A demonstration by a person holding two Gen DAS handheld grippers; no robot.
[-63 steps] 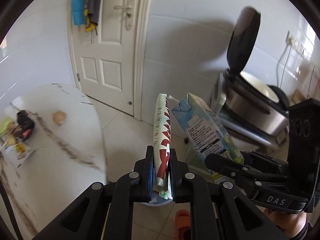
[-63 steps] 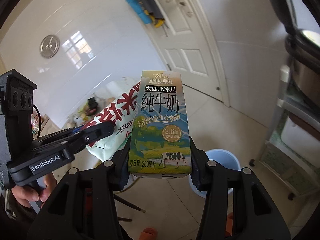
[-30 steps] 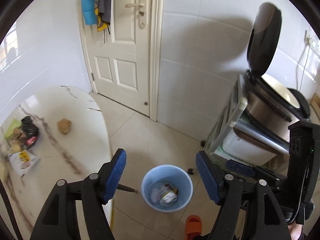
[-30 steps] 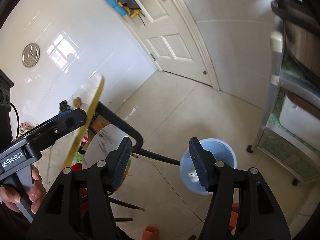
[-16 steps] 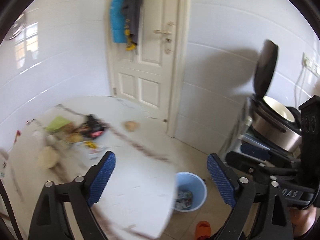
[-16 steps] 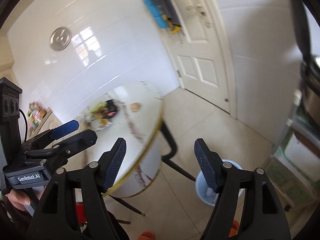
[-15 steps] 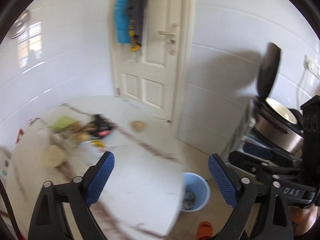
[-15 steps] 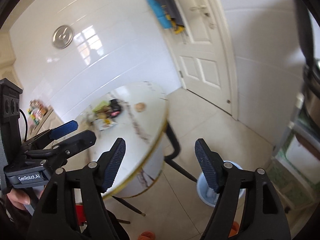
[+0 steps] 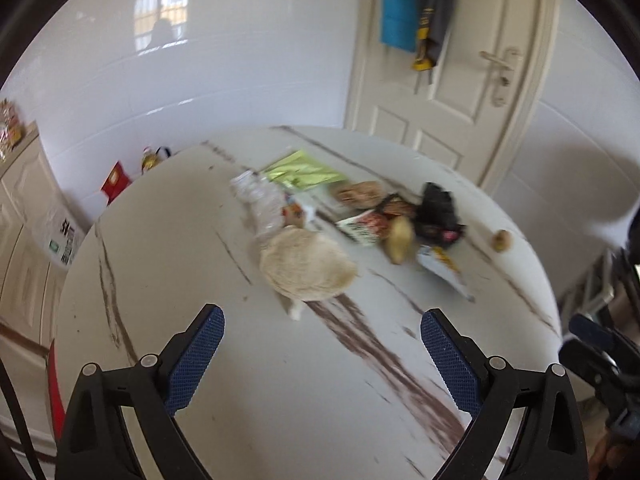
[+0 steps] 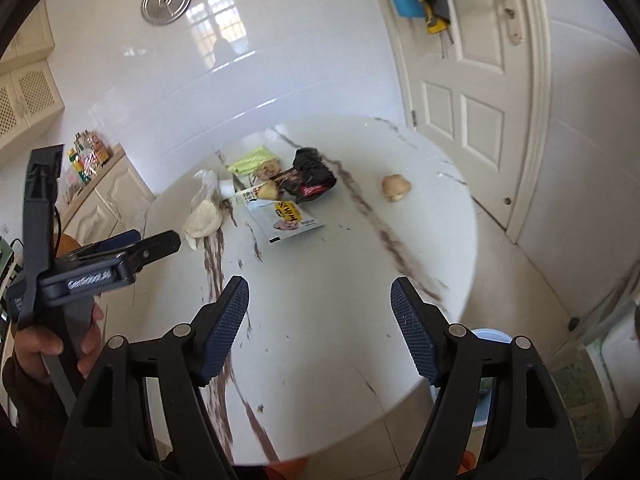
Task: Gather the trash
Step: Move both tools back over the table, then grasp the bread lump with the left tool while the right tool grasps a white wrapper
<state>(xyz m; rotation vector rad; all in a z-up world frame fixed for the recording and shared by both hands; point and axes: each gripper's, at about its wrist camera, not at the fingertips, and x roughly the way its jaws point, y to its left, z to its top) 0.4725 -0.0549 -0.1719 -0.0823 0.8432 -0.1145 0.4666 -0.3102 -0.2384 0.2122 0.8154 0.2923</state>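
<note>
Both grippers hang over the round marble bench [image 10: 400, 208], and nothing's in either one. Left gripper [image 9: 322, 354], fingers spread wide apart. Right gripper [image 10: 320, 322], fingers just as wide, empty. The trash sits in a heap toward the far edge of the bench: a white snack packet [image 10: 286, 218], a black wrapper [image 10: 310, 174], a green wrapper [image 9: 302, 172], a pale bag [image 9: 306, 264]. One crumpled brown ball [image 10: 395, 187] lies apart, near the door-side edge. The blue bin [image 10: 490, 338] peeks out on the floor under the near edge.

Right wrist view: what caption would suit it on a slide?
Open right gripper hovers above a marble table strewn with a trash pile.
</note>
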